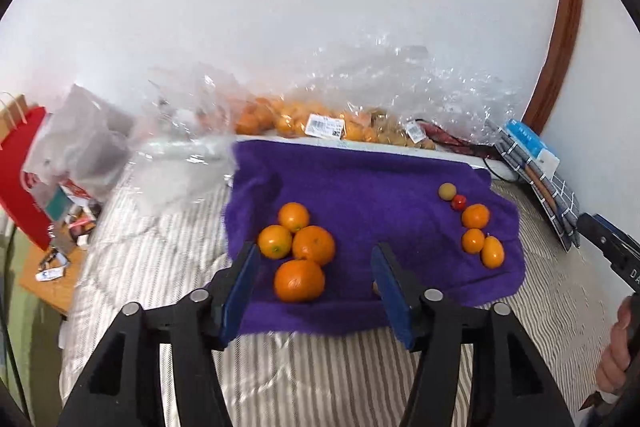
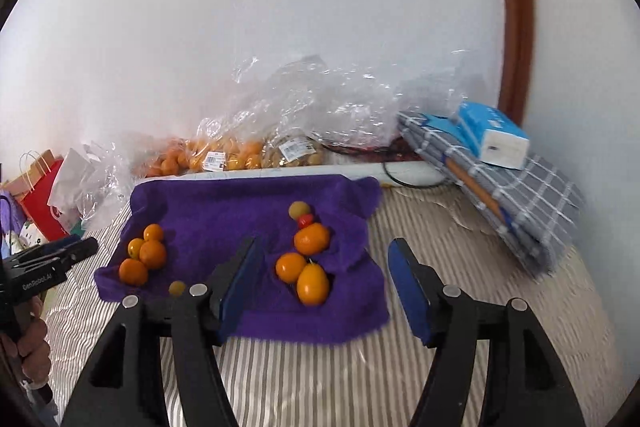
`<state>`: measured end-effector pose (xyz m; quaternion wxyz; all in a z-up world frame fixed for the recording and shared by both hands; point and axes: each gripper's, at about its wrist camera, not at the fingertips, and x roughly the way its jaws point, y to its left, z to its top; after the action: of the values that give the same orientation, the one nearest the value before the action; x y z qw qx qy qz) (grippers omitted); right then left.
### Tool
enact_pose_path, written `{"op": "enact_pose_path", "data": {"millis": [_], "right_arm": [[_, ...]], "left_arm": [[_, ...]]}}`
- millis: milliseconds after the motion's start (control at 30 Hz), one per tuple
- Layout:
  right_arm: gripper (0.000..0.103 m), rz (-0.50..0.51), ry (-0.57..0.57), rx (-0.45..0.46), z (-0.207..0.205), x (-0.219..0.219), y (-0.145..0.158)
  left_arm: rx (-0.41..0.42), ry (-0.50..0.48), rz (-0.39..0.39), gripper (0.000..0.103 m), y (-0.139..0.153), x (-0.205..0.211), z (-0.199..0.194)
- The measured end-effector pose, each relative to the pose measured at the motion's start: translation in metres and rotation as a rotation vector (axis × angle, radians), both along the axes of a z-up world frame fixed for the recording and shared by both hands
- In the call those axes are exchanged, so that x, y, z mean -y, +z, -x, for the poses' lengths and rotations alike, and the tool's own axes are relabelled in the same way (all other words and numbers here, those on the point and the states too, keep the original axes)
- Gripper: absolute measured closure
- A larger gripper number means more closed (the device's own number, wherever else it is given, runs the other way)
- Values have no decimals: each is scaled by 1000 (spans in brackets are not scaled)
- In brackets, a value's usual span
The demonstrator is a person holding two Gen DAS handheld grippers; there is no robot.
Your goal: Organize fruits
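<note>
A purple towel (image 1: 360, 187) lies on a striped bed. On its left sit several oranges (image 1: 299, 281), close together; they show in the right wrist view too (image 2: 152, 254). On its right lie smaller oranges (image 1: 475, 216), an oval orange fruit (image 2: 313, 283), a small red fruit (image 1: 458, 202) and a yellow-green fruit (image 1: 447, 191). A small yellowish fruit (image 2: 176, 287) lies near the towel's front edge. My left gripper (image 1: 316, 285) is open, its jaws either side of the nearest orange, above it. My right gripper (image 2: 324, 281) is open above the right group.
Clear plastic bags of oranges (image 1: 288, 121) and brownish fruit (image 2: 294, 153) lie along the wall behind the towel. A folded grey checked cloth (image 2: 516, 203) with a blue box (image 2: 494, 135) lies at the right. A red paper bag (image 1: 20, 179) stands at the left.
</note>
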<state>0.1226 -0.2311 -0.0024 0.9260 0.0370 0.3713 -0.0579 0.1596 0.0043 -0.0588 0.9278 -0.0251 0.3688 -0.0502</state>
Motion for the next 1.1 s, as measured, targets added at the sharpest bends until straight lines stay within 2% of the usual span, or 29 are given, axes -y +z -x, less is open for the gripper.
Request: {"op": "enact_pose_path", "data": {"millis": [67, 133, 267, 333, 500, 1100], "right_arm": [[38, 11, -22, -7, 14, -2, 10], [38, 18, -44, -23, 28, -3, 18], [37, 24, -70, -40, 53, -9, 32], [22, 36, -90, -39, 66, -12, 39], [8, 83, -103, -21, 91, -21, 53], [7, 91, -135, -21, 127, -26, 66]], "left_arm": [[5, 12, -10, 43, 8, -2, 10], [16, 14, -20, 33, 17, -2, 24], [58, 23, -33, 24, 31, 0, 50], [80, 24, -53, 20, 37, 5, 63], [116, 37, -60, 13, 51, 9, 88], [123, 66, -63, 12, 60, 12, 118]]}}
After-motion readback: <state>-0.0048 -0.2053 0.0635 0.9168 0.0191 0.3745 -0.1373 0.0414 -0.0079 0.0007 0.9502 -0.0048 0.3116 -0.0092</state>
